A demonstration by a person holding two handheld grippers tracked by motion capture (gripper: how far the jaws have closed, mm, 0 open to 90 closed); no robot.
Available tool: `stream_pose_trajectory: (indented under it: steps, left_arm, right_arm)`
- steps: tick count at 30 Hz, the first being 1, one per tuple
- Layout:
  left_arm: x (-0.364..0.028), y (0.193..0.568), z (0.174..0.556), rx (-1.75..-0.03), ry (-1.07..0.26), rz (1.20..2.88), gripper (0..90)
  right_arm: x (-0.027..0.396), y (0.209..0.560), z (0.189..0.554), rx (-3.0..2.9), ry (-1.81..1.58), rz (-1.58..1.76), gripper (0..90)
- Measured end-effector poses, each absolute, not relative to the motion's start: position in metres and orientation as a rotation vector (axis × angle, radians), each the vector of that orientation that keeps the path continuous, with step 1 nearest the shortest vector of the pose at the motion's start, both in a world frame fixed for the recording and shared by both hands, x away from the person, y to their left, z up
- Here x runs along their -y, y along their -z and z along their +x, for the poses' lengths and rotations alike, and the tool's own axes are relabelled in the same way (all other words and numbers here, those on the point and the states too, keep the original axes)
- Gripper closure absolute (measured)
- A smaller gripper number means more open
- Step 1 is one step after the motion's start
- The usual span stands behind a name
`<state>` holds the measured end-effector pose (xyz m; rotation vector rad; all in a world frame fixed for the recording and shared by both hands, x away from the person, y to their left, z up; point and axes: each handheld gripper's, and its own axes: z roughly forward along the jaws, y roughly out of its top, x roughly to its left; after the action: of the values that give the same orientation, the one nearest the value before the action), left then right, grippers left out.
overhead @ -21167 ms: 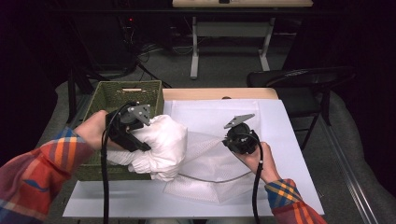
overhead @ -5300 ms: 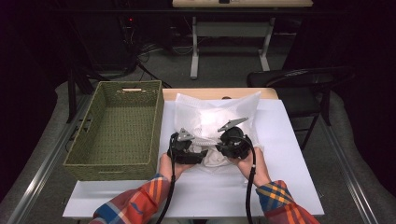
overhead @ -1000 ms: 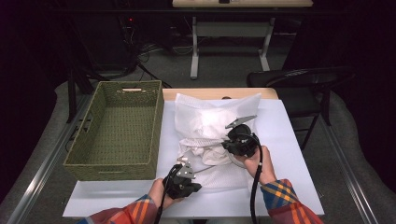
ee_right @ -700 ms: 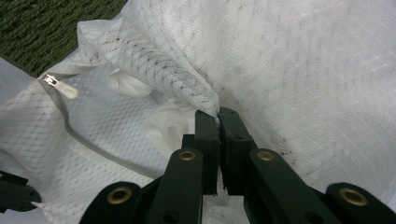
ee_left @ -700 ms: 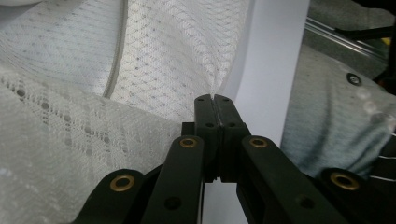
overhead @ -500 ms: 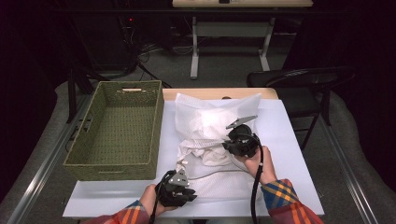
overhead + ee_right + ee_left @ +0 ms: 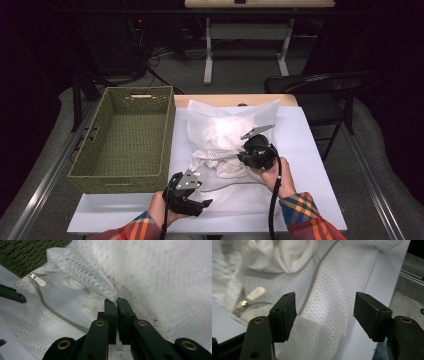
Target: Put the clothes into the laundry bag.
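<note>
A white mesh laundry bag [image 7: 225, 125] lies on the white table [image 7: 315, 150] with a white garment [image 7: 282, 255] bunched inside. Its zipper pull [image 7: 252, 296] rests near the open mouth. My left gripper [image 7: 202, 200] hovers at the table's front edge over the bag's lower flap [image 7: 337, 277]. Its jaws have just been opening and stand apart, with nothing pressed between them. My right gripper [image 7: 240, 157] is shut on a raised fold of the bag's upper mesh layer [image 7: 162, 277], pinching it between the pads [image 7: 110, 312].
A green woven basket [image 7: 167, 135] with nothing in it stands to the left of the bag, close beside it. A dark folding chair [image 7: 325, 90] sits past the table's far right corner. The bag's grey zipper track [image 7: 57, 312] curves across the lower layer.
My left gripper has drawn back a little toward the front left and lifted, and its jaws have gone from shut to open. The right gripper has stayed in place, still gripping.
</note>
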<state>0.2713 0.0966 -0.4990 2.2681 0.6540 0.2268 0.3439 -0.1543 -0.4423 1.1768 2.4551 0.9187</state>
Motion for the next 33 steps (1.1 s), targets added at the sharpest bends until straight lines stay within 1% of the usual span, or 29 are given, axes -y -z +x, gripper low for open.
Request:
stream_pose_trajectory:
  steps: [5, 12, 18, 20, 21, 23, 30, 32, 33]
  left_arm:
    - [-0.109, 0.500, 0.277, -0.720, -0.242, 2.288, 30.6]
    - [-0.124, 0.501, 0.270, -0.758, -0.272, 2.308, 28.3]
    - [-0.130, 0.508, 0.268, -0.809, -0.264, 2.331, 27.9]
    - [-0.131, 0.510, 0.271, -0.824, -0.262, 2.330, 29.2]
    - [-0.132, 0.511, 0.272, -0.829, -0.244, 2.335, 31.4]
    - [-0.132, 0.515, 0.274, -0.843, -0.225, 2.338, 38.5]
    - [-0.135, 0.526, 0.279, -0.842, -0.155, 2.355, 77.6]
    - [-0.135, 0.526, 0.277, -0.826, -0.137, 2.351, 86.1]
    - [-0.136, 0.526, 0.276, -0.821, -0.134, 2.350, 87.3]
  right_arm:
    - [0.155, 0.439, 0.338, -2.466, -0.928, 1.164, 87.0]
    - [0.157, 0.434, 0.326, -2.483, -0.948, 1.134, 87.0]
    - [0.160, 0.432, 0.317, -2.500, -0.966, 1.123, 87.0]
    - [0.161, 0.432, 0.316, -2.503, -0.975, 1.121, 86.9]
    - [0.161, 0.432, 0.315, -2.505, -0.981, 1.122, 86.9]
    - [0.161, 0.432, 0.314, -2.515, -0.984, 1.115, 86.8]
    - [0.152, 0.440, 0.312, -2.579, -0.958, 1.075, 86.4]
    - [0.151, 0.442, 0.312, -2.593, -0.950, 1.070, 86.0]
    - [0.151, 0.443, 0.312, -2.593, -0.951, 1.067, 85.8]
